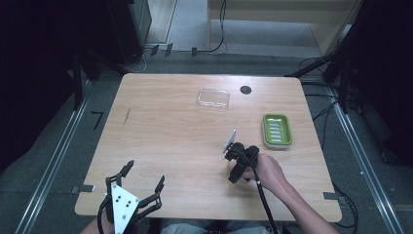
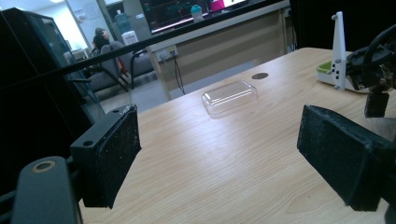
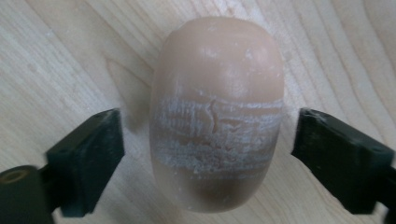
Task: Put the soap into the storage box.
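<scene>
A tan oval soap bar with white scuffs lies on the wooden table. My right gripper points straight down over it, open, one jaw on each side of the bar with a small gap at both. In the high view the right gripper stands right of the table's middle and covers the soap. Near the front left edge my left gripper is open and holds nothing; in its own view the left gripper looks across the bare tabletop.
A green soap dish sits right of the right gripper. A clear plastic lid lies toward the far side, with a dark round grommet beside it. From the left gripper view the lid and the dish lie ahead.
</scene>
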Demonstrator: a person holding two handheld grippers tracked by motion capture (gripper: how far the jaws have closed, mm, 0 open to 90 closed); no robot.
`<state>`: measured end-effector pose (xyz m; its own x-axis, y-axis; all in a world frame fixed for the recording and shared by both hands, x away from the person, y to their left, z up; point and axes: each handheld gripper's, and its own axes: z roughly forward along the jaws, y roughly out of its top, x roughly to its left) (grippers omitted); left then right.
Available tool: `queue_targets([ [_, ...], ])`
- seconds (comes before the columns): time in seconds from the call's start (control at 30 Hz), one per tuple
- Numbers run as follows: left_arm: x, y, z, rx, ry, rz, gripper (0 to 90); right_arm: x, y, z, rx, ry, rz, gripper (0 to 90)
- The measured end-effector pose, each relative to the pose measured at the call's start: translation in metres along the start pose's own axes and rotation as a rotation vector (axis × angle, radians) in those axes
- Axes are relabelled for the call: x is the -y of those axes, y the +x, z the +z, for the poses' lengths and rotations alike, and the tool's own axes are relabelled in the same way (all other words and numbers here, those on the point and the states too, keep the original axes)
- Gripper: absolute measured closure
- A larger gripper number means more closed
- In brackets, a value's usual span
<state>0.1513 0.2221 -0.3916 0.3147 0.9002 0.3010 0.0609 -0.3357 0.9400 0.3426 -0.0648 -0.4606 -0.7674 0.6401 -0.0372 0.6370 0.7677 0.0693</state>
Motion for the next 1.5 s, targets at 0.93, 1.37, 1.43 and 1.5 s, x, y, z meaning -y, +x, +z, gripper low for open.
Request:
queue_targets([
  [0.93,-0.0001,-0.0003,-0.0012,-0.004,-0.007,0.003,13.8,0.0004,-0.0019,0.0036,-0.014,0.003,0.017,33.0],
  [1.37,0.0001,-0.0004,-0.0009,-0.004,-0.008,0.002,13.8,0.0,-0.0009,0.0026,0.001,0.017,-0.008,33.2],
  [1.43,0.0001,-0.0006,-0.0008,-0.003,-0.009,0.004,13.8,0.0003,-0.001,0.0003,-0.001,0.013,-0.006,33.2],
  [1.5,0.0001,-0.0005,-0.0009,-0.004,-0.008,0.003,13.8,0.0004,-0.0016,-0.0004,-0.001,0.014,-0.011,33.2],
])
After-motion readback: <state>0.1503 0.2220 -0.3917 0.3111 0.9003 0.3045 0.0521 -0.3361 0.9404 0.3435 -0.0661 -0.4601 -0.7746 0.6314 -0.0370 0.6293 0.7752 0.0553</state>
